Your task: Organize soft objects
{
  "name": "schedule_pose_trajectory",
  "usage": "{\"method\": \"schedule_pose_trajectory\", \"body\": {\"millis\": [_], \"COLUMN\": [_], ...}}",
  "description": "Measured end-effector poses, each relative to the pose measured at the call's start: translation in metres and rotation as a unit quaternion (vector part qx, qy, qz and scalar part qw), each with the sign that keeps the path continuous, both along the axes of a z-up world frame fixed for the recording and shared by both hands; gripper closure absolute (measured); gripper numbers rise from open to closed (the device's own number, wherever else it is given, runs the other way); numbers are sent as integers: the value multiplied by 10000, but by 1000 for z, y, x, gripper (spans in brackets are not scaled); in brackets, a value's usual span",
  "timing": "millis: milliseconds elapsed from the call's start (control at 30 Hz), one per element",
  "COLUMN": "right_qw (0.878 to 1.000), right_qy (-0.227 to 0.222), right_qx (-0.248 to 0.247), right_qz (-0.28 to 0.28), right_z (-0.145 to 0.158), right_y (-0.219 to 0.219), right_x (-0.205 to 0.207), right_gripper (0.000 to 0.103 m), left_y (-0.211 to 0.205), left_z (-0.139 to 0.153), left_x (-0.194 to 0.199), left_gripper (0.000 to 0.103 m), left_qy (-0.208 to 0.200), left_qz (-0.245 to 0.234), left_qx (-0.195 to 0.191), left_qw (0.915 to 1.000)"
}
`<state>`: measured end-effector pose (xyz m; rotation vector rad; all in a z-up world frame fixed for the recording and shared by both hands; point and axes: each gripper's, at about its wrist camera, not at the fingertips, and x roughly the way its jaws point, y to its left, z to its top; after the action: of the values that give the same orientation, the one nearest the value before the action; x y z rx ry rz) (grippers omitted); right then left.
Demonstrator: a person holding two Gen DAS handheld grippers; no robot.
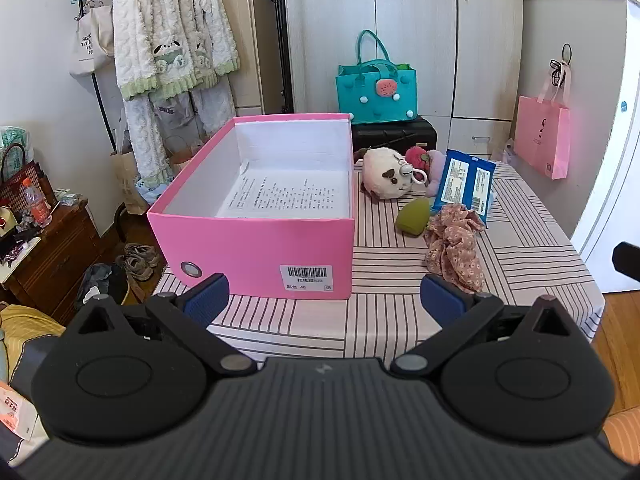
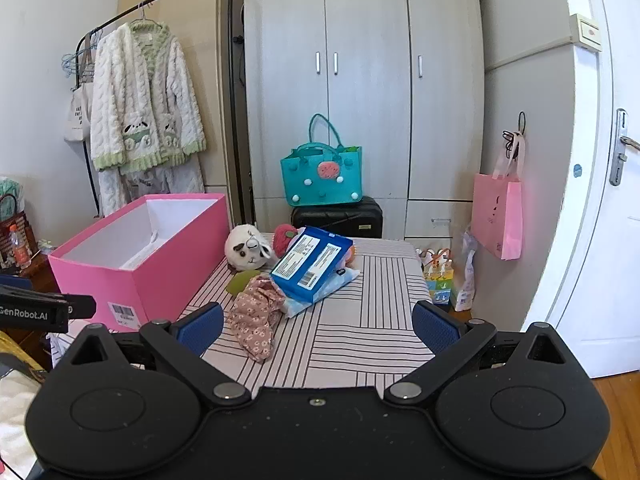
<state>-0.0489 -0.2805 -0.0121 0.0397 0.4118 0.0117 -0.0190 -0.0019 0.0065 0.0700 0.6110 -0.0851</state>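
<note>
A pink open box [image 1: 256,240] [image 2: 160,264] stands on the left of a striped tablecloth [image 1: 520,256] [image 2: 360,320], with only a printed sheet inside. To its right lie a white plush animal [image 1: 384,174] [image 2: 246,250], a red plush strawberry [image 1: 416,157] [image 2: 285,236], a green soft piece [image 1: 412,218] [image 2: 239,282], a pink floral cloth [image 1: 454,244] [image 2: 254,320] and a blue wipes pack [image 1: 464,182] [image 2: 310,262]. My left gripper [image 1: 324,300] hovers open before the box's front wall. My right gripper [image 2: 318,328] hangs open over the near table, the cloth by its left finger.
A teal bag [image 1: 376,88] [image 2: 322,174] sits on a black suitcase [image 1: 394,134] [image 2: 338,216] behind the table. A pink paper bag [image 1: 542,140] [image 2: 498,216] hangs on the wardrobe. Fluffy robes [image 1: 168,40] hang on a rack at left. The left gripper's side [image 2: 40,308] shows in the right wrist view.
</note>
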Motion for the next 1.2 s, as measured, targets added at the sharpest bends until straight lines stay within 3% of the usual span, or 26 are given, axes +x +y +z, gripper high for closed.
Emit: {"method": "schedule_pose_trajectory", "body": {"millis": [300,433,867,1200], "right_qw": [9996,9993,9990,9991], "right_qy": [29,101,136,80], "right_qx": [-193,-127,-75,-141], "right_qz": [222,350,423,382], "right_z": [2,2,4,7], "right_y": [6,7,4,0], "right_x": [10,12,16,25], "right_gripper": [0,0,0,0], "left_y": [-4,-3,1,2], "left_z": [2,1,3,4], "left_x": [1,2,9,17], "left_gripper": [0,0,0,1], "left_qy": [46,248,348,383], "left_qz": [-74,-182,-324,-238], "left_qx": [182,280,-131,-97], "left_qw": [9998,9991,9988,9989]}}
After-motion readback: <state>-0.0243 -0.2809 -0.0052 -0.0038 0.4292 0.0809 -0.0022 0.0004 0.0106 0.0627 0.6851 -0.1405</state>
